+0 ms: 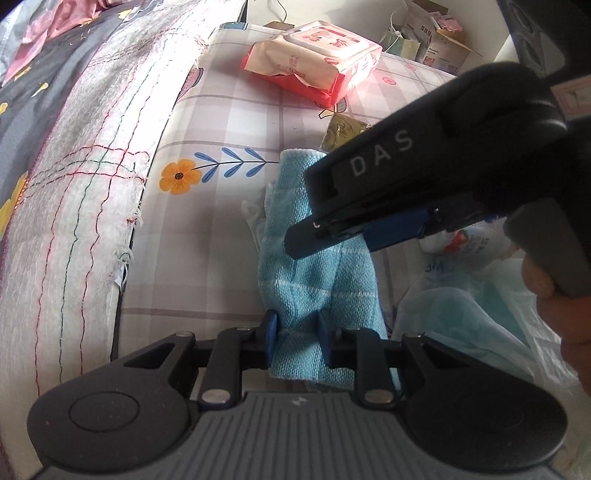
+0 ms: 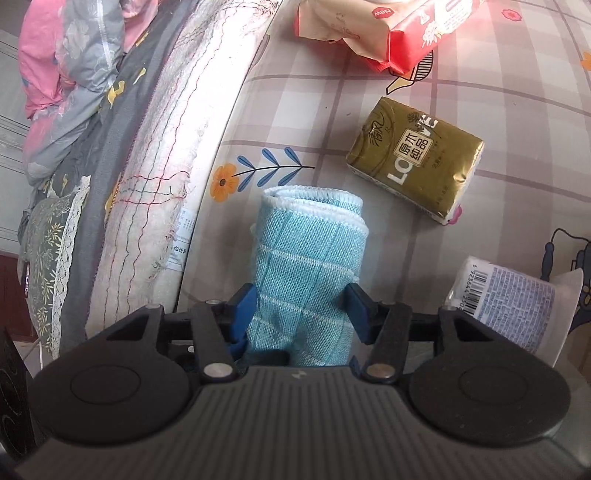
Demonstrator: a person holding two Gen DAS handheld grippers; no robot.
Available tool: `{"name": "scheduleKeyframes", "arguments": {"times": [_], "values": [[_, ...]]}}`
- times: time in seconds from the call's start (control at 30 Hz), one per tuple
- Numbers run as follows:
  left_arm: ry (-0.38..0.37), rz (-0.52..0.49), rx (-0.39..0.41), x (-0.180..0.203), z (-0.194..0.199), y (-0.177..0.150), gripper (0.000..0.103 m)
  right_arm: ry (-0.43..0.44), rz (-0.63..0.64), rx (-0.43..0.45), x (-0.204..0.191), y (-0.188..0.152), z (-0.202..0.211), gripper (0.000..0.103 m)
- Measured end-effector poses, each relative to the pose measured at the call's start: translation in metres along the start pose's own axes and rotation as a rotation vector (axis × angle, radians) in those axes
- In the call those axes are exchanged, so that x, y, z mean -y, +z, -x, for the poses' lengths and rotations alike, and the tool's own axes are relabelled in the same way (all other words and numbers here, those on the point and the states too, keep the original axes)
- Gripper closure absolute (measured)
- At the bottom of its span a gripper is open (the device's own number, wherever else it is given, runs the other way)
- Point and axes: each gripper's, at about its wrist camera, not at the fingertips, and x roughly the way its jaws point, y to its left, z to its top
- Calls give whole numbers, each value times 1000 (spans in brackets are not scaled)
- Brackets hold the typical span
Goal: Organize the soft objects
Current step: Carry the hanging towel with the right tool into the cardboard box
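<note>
A rolled blue towel (image 2: 306, 266) lies on the checked bench (image 2: 332, 122), its long axis running from lower centre up the frame. The left gripper (image 1: 295, 338) is clenched on its near end; the right gripper (image 2: 301, 314) straddles the roll, jaws released.

The right gripper (image 1: 321, 236) covers most of the gold tissue pack (image 1: 341, 131) behind it. The pink wipes pack (image 2: 388, 33) beyond is cropped at the top edge.

Home bedroom: bedding (image 2: 74, 74), patterned tablecloth (image 1: 229, 118).
</note>
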Motion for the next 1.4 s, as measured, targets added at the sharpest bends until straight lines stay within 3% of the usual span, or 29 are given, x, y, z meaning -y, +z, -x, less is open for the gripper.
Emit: {"name": "scheduleKeyframes", "arguments": {"times": [0.2,0.23,0.3,0.47,0.8,1.1,1.4], "values": [[-47,42,-7,-2,-4,3,79,23,-12,-26,-4,3,-10,46],[-56,50,-5,-3,-4,4,79,29,-13,-20,-3,4,-10,49],[-75,69,-4,-3,-5,5,79,54,-35,-18,2,5,-9,68],[-150,105,0,-1,-1,5,83,133,-66,-6,9,-1,-2,84],[-176,55,141,36,70,1,84,248,-19,120,6,-27,79,87],[-223,-108,246,137,131,4,84,326,-49,315,59,-73,195,87],[-338,-289,222,270,130,-7,84,317,-193,491,168,-144,293,87]]}}
